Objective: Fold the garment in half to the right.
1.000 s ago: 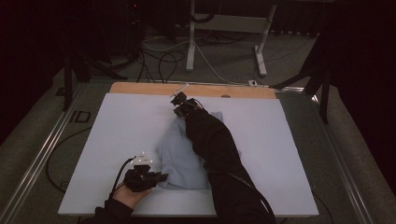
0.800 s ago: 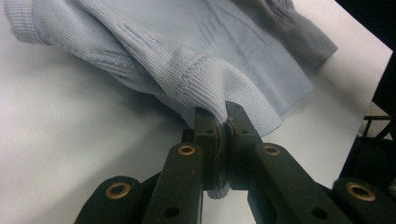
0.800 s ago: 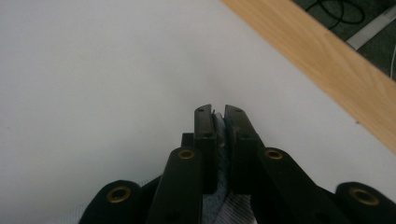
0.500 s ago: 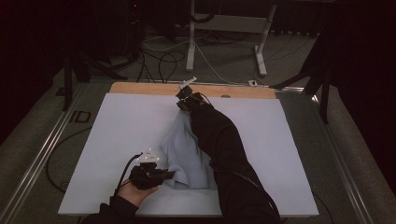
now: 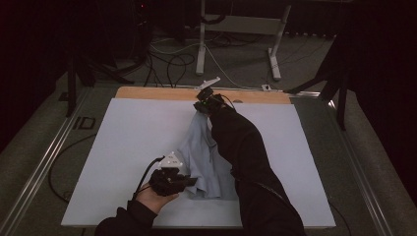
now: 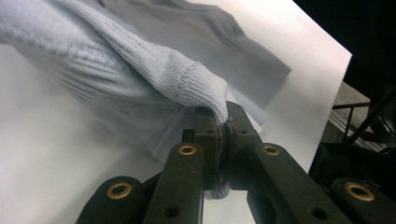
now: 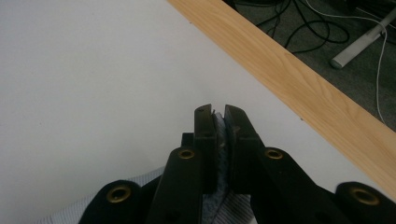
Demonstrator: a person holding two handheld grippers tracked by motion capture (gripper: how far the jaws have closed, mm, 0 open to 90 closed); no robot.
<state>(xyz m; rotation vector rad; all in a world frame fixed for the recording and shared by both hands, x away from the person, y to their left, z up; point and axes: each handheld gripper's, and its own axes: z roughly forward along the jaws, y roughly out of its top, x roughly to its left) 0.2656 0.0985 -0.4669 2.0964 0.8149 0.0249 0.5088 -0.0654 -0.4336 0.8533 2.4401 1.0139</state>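
Farther-stretched sweater between both tongs

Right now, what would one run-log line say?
left gripper: shut on sweater | right gripper: shut on sweater | sweater stretched over table

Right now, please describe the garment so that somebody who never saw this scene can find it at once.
Find the white table with a wooden strip along its far edge. The sweater lies near the middle, stretched from the left gripper at the near edge to the right gripper by the strip. It is the one soft thing there: pale blue ribbed knit, pinched at both ends.
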